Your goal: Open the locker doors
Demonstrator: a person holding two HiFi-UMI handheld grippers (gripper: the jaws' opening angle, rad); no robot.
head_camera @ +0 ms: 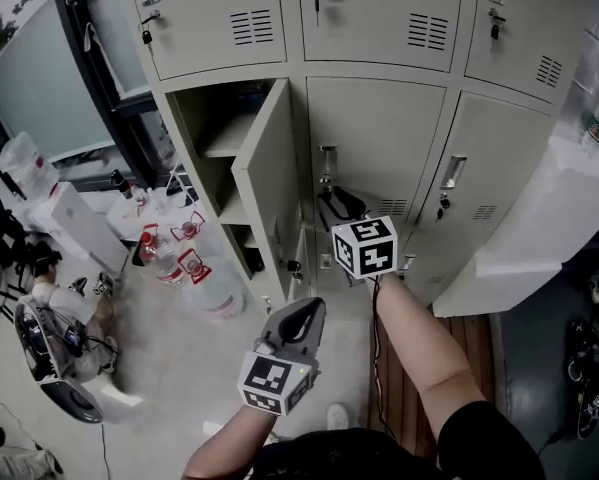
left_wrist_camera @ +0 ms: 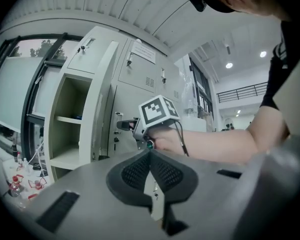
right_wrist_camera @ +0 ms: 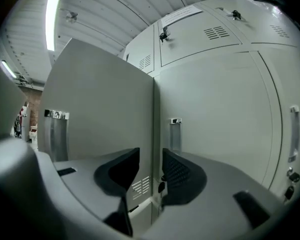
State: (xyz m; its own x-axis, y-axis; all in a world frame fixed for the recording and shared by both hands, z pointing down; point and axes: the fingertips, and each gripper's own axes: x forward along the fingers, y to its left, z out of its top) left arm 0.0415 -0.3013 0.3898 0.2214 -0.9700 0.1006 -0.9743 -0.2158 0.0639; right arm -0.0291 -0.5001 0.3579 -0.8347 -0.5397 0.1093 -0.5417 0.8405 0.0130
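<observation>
Beige lockers (head_camera: 379, 28): right claw (right_wrist_camera: 151, 159) spread, the open door's (right_wrist_camera: 104, 109) free edge seen in its gap, untouched. Left claw (left_wrist_camera: 150, 156) pressed together, empty, low and well back. Lower-left locker stands open; middle door (head_camera: 379, 138) and right door (head_camera: 499, 168) closed. Water bottles (head_camera: 194, 268) clutter the floor (head_camera: 159, 368) at left.

1. The open locker door (head_camera: 269, 168) is showing smooth, matt, cream-painted metal.
2. Just right of this door, a handle (right_wrist_camera: 176, 134) is shining like polished metal.
3. Left of the door, bottles (head_camera: 214, 293) are looking like clear, glossy plastic.
4. Lower right of the door, floor boards (head_camera: 469, 333) are looking like wood.
</observation>
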